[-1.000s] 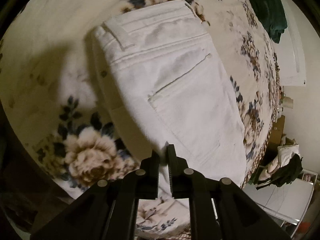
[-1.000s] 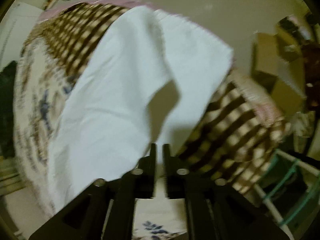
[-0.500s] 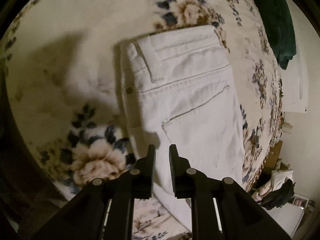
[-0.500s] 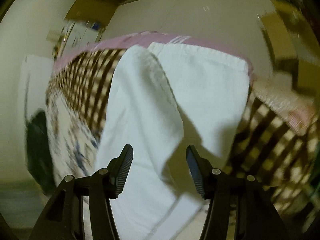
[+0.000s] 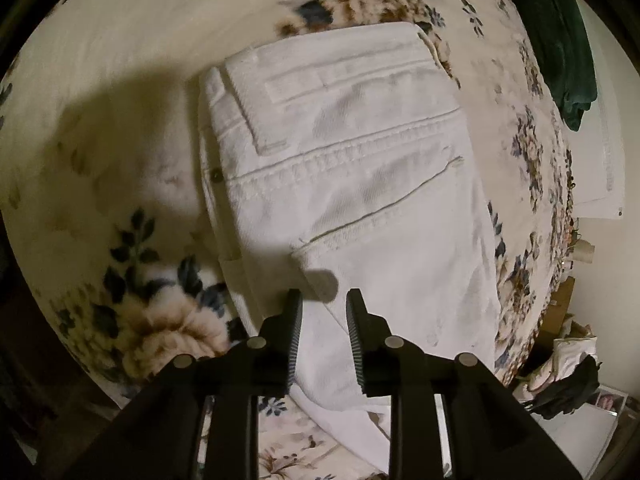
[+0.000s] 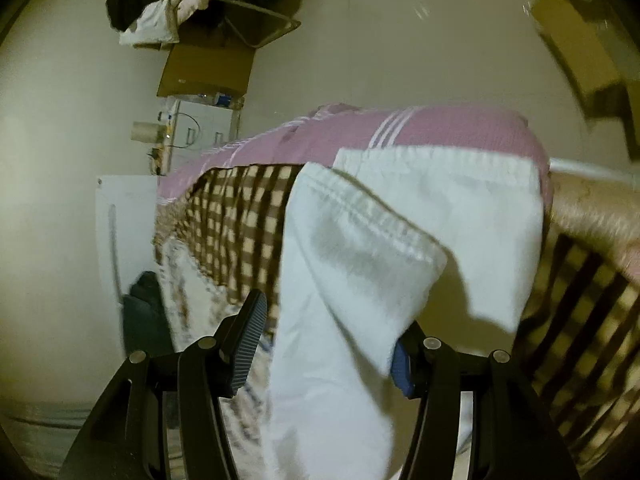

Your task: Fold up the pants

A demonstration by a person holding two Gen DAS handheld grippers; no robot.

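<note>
White pants lie on a floral bedspread, folded lengthwise, waistband and back pocket facing up in the left wrist view. My left gripper is open and empty, hovering just above the seat of the pants. In the right wrist view the two leg ends of the pants hang over the bed's edge onto a checked blanket. My right gripper is wide open with the nearer hem lying between its fingers, not clamped.
A dark green garment lies at the bed's far right. A pink striped cover lies at the bed's end. Cardboard box, clothes pile and white drawers stand on the floor beyond.
Both grippers let go of the pants and opened. The left one opened wider and moved closer over the seat. The right one swung so the hems sit between its fingers.
</note>
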